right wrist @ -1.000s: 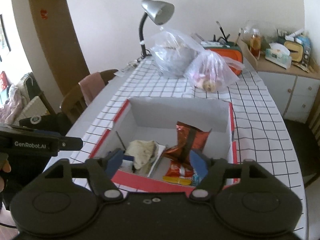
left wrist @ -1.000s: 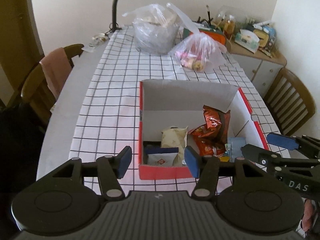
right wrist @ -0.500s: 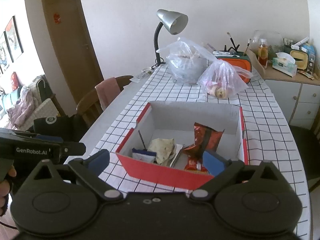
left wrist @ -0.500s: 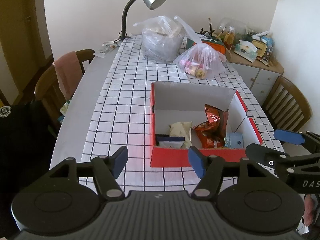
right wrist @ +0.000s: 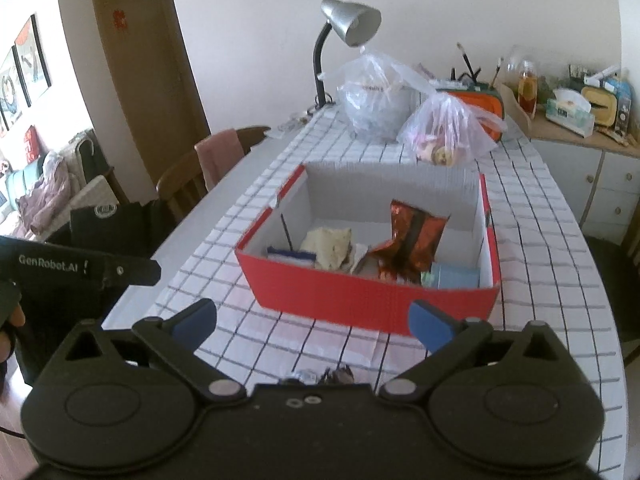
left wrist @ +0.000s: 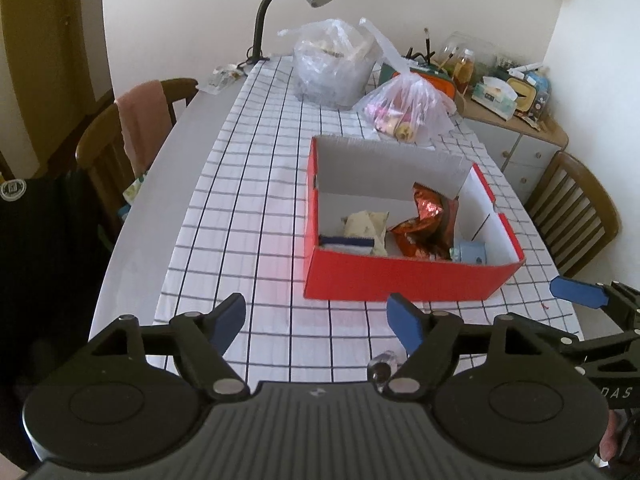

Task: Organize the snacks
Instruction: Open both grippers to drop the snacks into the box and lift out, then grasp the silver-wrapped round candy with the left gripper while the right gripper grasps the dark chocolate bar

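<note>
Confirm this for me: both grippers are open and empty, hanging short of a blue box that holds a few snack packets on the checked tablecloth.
Not quite: the box is red outside, not blue, as the right wrist view shows. The rest holds: left gripper and right gripper are open and empty, short of the box, with snack packets inside it on the checked tablecloth.

My right gripper (right wrist: pixel 314 322) hangs over the checked tablecloth (right wrist: pixel 532 216), jaws just opened wide, nothing between them; ahead sits the red box (right wrist: pixel 360 294) holding a copper snack bag (right wrist: pixel 412 236), a pale packet (right wrist: pixel 328 246); my left gripper (right wrist: pixel 84 268) juts in beside
</note>
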The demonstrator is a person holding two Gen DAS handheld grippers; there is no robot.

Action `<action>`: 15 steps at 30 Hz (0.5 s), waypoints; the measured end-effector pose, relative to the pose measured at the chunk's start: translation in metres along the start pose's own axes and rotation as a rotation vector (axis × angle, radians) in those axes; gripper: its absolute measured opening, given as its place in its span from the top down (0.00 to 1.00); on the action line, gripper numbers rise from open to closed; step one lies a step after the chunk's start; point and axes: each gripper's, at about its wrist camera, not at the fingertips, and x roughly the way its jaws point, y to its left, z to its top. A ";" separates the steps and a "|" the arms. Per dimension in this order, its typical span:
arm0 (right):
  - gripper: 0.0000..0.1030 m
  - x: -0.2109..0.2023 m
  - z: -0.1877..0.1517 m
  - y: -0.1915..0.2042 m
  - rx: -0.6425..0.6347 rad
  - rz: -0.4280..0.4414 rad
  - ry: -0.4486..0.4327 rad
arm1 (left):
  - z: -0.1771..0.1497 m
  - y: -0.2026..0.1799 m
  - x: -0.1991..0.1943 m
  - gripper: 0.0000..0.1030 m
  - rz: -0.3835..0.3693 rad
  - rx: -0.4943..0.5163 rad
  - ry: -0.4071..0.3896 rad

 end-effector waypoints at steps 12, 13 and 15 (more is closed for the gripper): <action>0.01 0.019 -0.039 -0.015 -0.034 -0.025 0.092 | -0.038 0.001 0.036 0.25 0.023 -0.005 0.109; 0.01 0.020 -0.042 -0.017 -0.042 -0.023 0.100 | -0.041 -0.002 0.039 0.25 0.024 0.008 0.114; 0.02 0.026 -0.048 -0.019 -0.053 -0.025 0.128 | -0.049 -0.009 0.045 0.25 0.023 0.040 0.115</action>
